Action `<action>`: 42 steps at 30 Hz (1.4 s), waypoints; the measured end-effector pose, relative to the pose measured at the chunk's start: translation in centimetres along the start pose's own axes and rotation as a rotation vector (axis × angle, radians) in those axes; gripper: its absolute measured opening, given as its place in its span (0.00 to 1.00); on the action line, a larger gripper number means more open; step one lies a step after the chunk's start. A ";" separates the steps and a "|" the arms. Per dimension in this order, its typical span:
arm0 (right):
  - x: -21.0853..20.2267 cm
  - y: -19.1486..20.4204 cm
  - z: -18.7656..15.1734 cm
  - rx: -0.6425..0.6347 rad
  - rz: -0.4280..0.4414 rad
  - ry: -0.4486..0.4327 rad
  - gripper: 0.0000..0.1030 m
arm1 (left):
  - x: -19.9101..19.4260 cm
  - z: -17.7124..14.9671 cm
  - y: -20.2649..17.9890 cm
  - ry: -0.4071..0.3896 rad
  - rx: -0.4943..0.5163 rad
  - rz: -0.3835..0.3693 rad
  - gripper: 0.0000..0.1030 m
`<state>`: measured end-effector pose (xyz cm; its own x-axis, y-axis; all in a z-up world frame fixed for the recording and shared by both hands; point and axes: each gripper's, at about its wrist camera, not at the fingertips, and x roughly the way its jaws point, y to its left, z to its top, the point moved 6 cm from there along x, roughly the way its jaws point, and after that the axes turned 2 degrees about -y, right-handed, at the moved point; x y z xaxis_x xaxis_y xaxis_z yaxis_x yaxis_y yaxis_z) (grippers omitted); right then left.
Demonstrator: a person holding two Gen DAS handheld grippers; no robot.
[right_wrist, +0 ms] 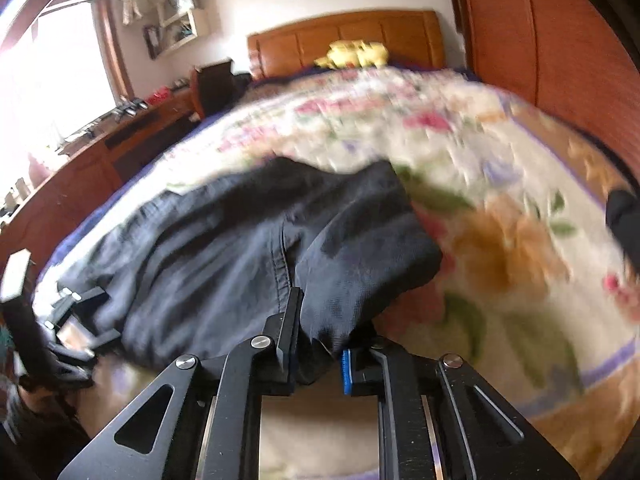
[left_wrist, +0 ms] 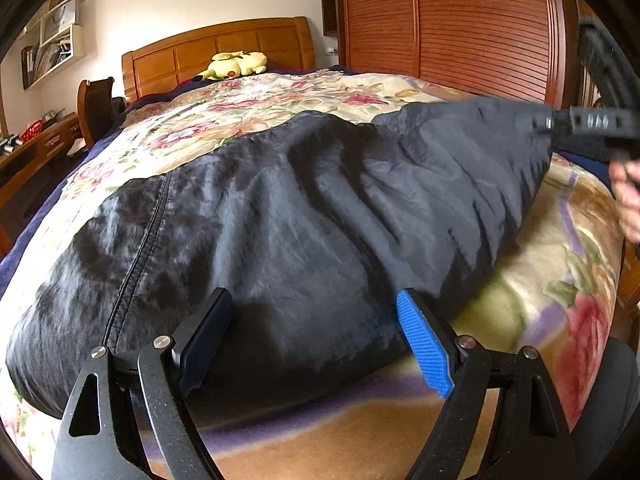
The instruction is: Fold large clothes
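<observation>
- The bed (left_wrist: 560,264) carried the dark garment (left_wrist: 280,216), its long axis running across the bed, side to side.
- It looked light, limp and slippery; corners and hems seemed the best holds.
- The right gripper (right_wrist: 318,354) pinched its corner.
- The left gripper (left_wrist: 316,340) gaped over its near edge, holding nothing.

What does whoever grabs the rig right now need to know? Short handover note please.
Right gripper: shut on an edge of the dark garment, that end lifted off the floral blanket.
Left gripper: open, jaws standing either side of the garment's near edge, not clamping it.
Garment: spread across the bed, wrinkled, no finished fold visible.
Done: one end picked up.
Left: probably grip with the left, carry the raised end across, flatten, repeat until compact.
</observation>
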<state>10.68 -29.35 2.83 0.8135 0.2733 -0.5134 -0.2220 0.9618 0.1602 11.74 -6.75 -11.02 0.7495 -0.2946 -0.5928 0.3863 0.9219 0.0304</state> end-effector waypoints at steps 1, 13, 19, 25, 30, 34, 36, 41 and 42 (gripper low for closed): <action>-0.3 0.8 0.7 -0.025 -0.003 -0.011 0.14 | 0.1 0.2 -0.1 0.000 -0.004 -0.002 0.82; 0.3 10.2 5.6 -0.238 0.025 -0.060 0.10 | -5.1 1.4 5.4 -0.111 -0.096 0.013 0.82; 1.8 15.9 7.0 -0.348 0.076 -0.075 0.09 | -8.1 1.3 11.0 -0.172 -0.166 0.076 0.82; 3.8 22.1 7.7 -0.455 0.160 -0.080 0.09 | -10.9 -0.7 17.5 -0.200 -0.268 0.154 0.82; 6.3 27.5 6.2 -0.537 0.263 -0.055 0.09 | -12.2 -2.7 21.6 -0.196 -0.341 0.220 0.82; 8.9 30.2 3.5 -0.591 0.333 0.038 0.09 | -13.2 -3.8 23.2 -0.206 -0.373 0.244 0.82; 11.1 30.4 1.8 -0.600 0.363 0.110 0.09 | -13.4 -4.2 23.6 -0.209 -0.378 0.252 0.82; 12.7 30.0 1.2 -0.563 0.377 0.141 0.20 | -13.3 -4.7 24.1 -0.203 -0.378 0.259 0.82; 12.6 30.2 1.5 -0.545 0.394 0.137 0.29 | -13.3 -4.6 24.1 -0.204 -0.376 0.261 0.82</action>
<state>14.98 3.13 2.46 0.5496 0.5693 -0.6114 -0.7550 0.6518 -0.0718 8.58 20.54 -6.13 0.8998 -0.0509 -0.4334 -0.0202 0.9873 -0.1578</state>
